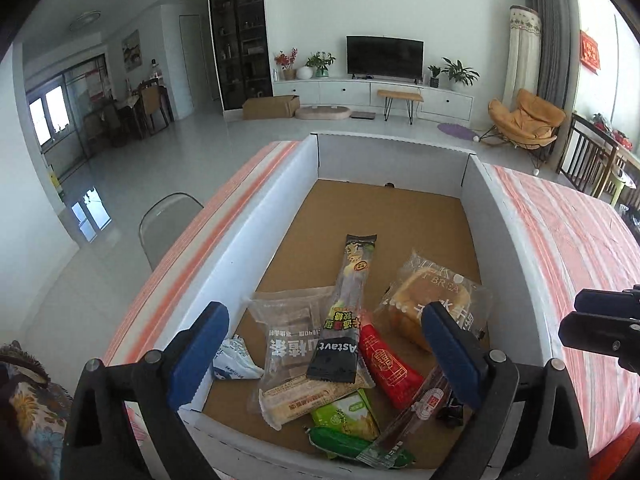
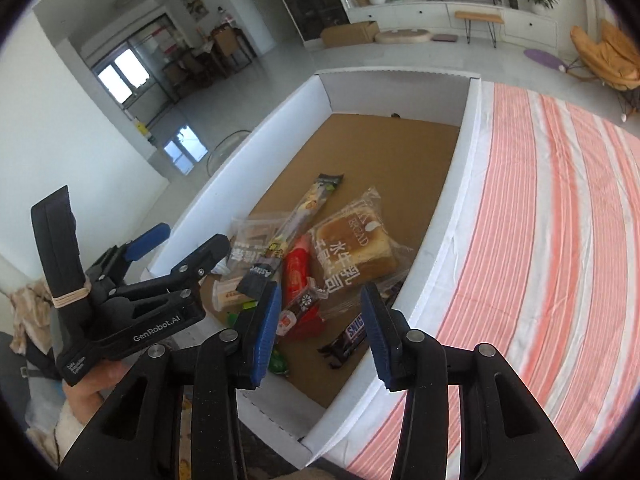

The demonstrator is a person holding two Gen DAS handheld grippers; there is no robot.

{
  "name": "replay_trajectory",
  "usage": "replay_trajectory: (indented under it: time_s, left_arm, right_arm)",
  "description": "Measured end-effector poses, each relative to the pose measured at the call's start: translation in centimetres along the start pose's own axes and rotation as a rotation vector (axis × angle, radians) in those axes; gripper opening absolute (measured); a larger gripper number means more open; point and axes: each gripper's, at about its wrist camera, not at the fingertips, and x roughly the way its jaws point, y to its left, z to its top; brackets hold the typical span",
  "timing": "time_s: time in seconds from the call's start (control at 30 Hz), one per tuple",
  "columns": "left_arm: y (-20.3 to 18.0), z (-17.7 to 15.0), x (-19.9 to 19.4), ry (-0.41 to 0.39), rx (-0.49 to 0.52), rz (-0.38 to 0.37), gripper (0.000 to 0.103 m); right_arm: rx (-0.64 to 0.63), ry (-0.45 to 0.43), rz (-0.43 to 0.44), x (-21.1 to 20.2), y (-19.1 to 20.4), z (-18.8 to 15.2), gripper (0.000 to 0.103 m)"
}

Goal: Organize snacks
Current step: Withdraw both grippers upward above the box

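A white cardboard box (image 1: 248, 240) (image 2: 452, 208) with a brown floor holds a pile of snacks at its near end. Among them are a bread pack (image 1: 432, 300) (image 2: 356, 252), a long dark stick pack (image 1: 344, 312) (image 2: 296, 220), a red pack (image 1: 388, 360) (image 2: 298, 268), a clear biscuit pack (image 1: 288, 332), green packs (image 1: 344, 420) and a Snickers bar (image 2: 348, 338). My left gripper (image 1: 324, 352) (image 2: 180, 240) is open and empty above the pile. My right gripper (image 2: 320, 332) is open and empty above the box's near right corner; it also shows in the left wrist view (image 1: 600, 320).
The box stands on a table with a pink and white striped cloth (image 2: 540, 220) (image 1: 560, 232). A grey chair (image 1: 168, 220) stands to the left of the table. Behind lie a TV unit (image 1: 372, 92) and an orange armchair (image 1: 524, 120).
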Motion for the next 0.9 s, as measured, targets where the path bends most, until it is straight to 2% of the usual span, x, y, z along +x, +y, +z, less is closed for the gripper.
replay_trajectory:
  time_s: [0.07,0.13,0.2,0.3,0.5,0.9]
  left_arm:
    - [-0.1,0.1,-0.9,-0.001,-0.029,0.045,0.103]
    - [0.0,-0.1,-1.5,-0.027,-0.052,0.083,0.103]
    - [0.4,-0.2,-1.6,-0.017,-0.054,0.115,0.103]
    - [0.4,-0.5,-1.8,0.021,-0.031,0.155,0.103]
    - [0.7,-0.8,-2.0,0.068,-0.041,0.117,0.103]
    - [1.2,-0.7,-2.4,0.076,-0.035,0.134,0.103]
  right_arm:
    - [-0.032,-0.012,-0.034,-0.4,0.8,0.1,0.069]
    - [-0.06,-0.02,-0.053,-0.8,1.5,0.3,0.069]
    - [-0.077,-0.018,-0.071,-0.8,2.4,0.3,0.078]
    - [-0.099,-0.026,-0.111,-0.8,3.2,0.3,0.08]
    - [-0.127,-0.016,-0.149,-0.5,4.0,0.0,0.08]
    - [-0.121,0.006,-0.164,0.2,4.0,0.2,0.08]
